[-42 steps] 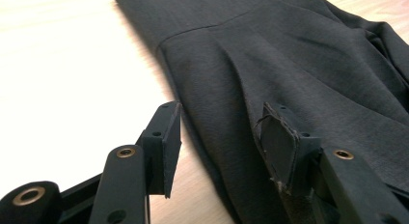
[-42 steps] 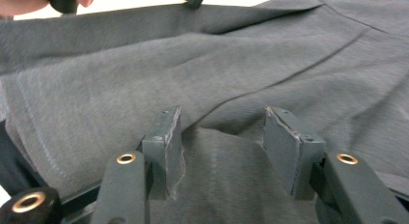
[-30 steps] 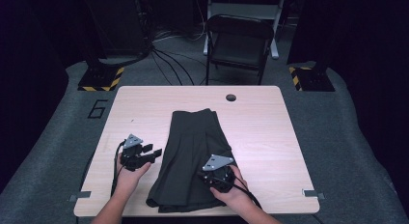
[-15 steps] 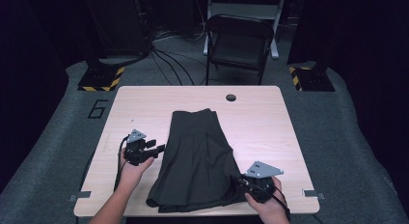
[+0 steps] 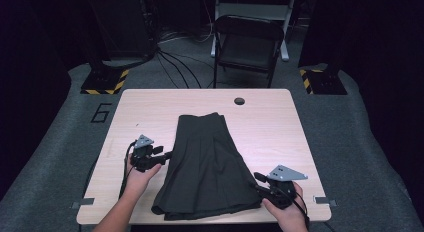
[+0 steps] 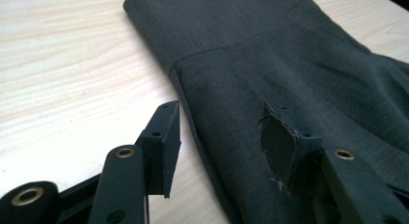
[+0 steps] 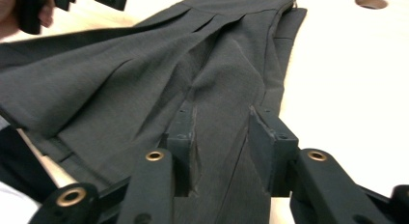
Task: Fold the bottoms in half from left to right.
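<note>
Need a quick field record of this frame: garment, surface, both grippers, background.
garment: dark grey skirt, lying flat, narrow end away from the person
surface: light wooden table with a round hole near the far edge
left gripper: open, jaws straddling the skirt's side edge
right gripper: open, jaws astride a raised fold at the skirt's near corner
background: folding chair beyond the table

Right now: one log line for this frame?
left gripper: open, straddling skirt left edge | right gripper: open, over skirt's near right corner | skirt: flat on table

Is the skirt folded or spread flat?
Folded lengthwise: the dark grey skirt lies narrow, with doubled layers along its right edge in the right gripper view.
</note>
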